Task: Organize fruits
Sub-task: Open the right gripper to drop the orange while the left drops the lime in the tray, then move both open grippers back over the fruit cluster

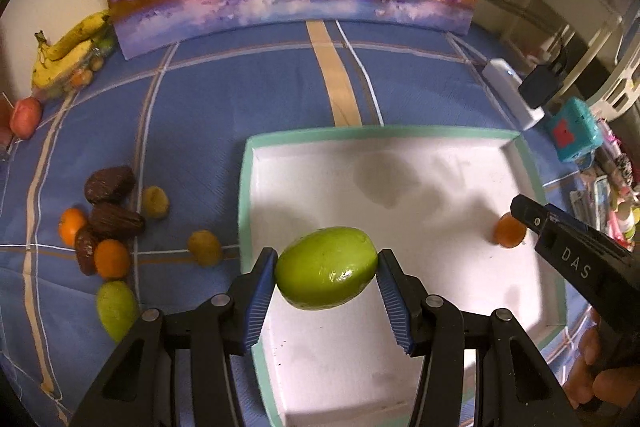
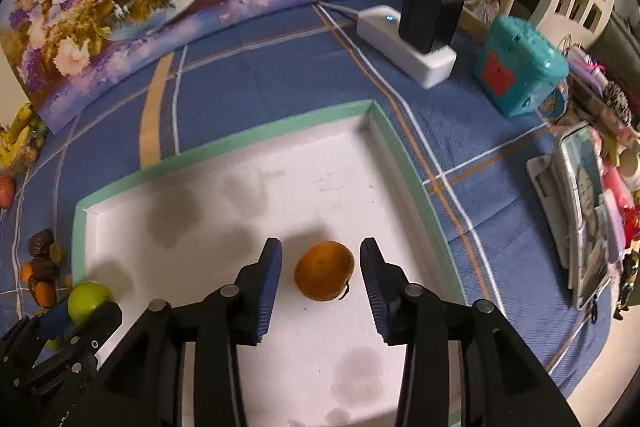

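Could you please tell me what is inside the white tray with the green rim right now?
One orange fruit lies on the white tray floor, between the right gripper's parted fingers. The left gripper holds a green fruit above it. The gripper bodies hide the near floor.

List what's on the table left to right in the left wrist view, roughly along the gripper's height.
Green fruit on the cloth → held green fruit in the left gripper over the tray → orange fruit in the tray → right gripper.

An orange (image 2: 325,271) lies in the tray (image 2: 256,141), other fruits (image 1: 108,223) left of it.
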The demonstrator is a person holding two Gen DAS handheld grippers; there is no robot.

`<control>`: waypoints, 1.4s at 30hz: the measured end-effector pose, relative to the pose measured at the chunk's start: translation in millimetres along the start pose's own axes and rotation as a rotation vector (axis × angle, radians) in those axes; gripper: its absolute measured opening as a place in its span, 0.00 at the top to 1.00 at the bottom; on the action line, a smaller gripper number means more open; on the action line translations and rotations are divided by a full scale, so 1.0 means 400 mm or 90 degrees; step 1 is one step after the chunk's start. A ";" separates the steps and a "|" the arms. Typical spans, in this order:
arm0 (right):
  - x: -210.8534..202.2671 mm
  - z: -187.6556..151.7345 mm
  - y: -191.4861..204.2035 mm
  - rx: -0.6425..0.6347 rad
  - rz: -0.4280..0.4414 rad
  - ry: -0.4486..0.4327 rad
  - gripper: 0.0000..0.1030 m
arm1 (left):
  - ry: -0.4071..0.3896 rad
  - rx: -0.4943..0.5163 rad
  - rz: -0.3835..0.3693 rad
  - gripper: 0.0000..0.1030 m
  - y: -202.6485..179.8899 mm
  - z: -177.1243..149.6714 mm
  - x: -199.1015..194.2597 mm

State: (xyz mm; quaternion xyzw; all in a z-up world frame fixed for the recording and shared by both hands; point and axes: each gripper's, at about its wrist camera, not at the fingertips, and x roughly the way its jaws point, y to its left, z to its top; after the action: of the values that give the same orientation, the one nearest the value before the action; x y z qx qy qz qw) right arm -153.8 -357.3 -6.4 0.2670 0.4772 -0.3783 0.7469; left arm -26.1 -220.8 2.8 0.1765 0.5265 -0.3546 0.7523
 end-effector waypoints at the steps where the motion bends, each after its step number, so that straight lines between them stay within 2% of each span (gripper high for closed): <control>1: -0.013 0.001 0.004 -0.003 0.000 -0.007 0.59 | -0.005 -0.005 0.000 0.48 0.009 0.002 -0.012; 5: -0.053 0.001 0.015 -0.014 -0.003 -0.027 0.60 | -0.021 -0.034 0.009 0.48 0.059 0.004 -0.046; 10: -0.073 -0.005 0.019 -0.017 -0.003 -0.038 0.59 | -0.041 -0.082 0.047 0.47 0.146 0.007 -0.076; 12: -0.072 -0.007 0.021 -0.018 -0.001 -0.036 0.43 | -0.044 -0.102 0.053 0.44 0.180 0.004 -0.082; 16: -0.066 -0.010 0.027 -0.023 0.003 -0.031 0.42 | -0.038 -0.143 0.050 0.43 0.240 -0.003 -0.079; 17: -0.064 -0.011 0.030 -0.026 0.002 -0.031 0.41 | -0.037 -0.151 0.053 0.42 0.252 -0.005 -0.082; 19: -0.061 -0.013 0.035 -0.028 0.002 -0.031 0.33 | -0.040 -0.164 0.064 0.39 0.273 -0.007 -0.085; 22: -0.060 -0.014 0.044 -0.035 0.006 -0.032 0.31 | -0.043 -0.181 0.079 0.27 0.301 -0.011 -0.090; 25: -0.054 -0.017 0.053 -0.039 0.005 -0.030 0.27 | -0.043 -0.195 0.095 0.24 0.329 -0.017 -0.092; 27: -0.051 -0.020 0.060 -0.043 0.009 -0.029 0.25 | -0.040 -0.207 0.108 0.13 0.347 -0.021 -0.090; 28: -0.050 -0.021 0.063 -0.045 0.011 -0.028 0.25 | -0.040 -0.212 0.114 0.12 0.356 -0.024 -0.090; 38: -0.045 -0.025 0.075 -0.054 0.016 -0.029 0.17 | -0.039 -0.229 0.142 0.03 0.396 -0.034 -0.092; 39: -0.044 -0.025 0.073 -0.053 0.016 -0.030 0.15 | -0.038 -0.230 0.149 0.00 0.398 -0.035 -0.091; 42: -0.047 -0.024 0.067 -0.049 0.022 -0.039 0.11 | -0.040 -0.226 0.180 0.00 0.402 -0.037 -0.091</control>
State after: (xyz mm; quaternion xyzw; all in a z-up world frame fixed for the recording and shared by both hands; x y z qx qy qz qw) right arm -141.8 -329.0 8.1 0.2351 0.4637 -0.3545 0.7772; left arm 72.7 -88.5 13.1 0.1022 0.5273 -0.1530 0.8295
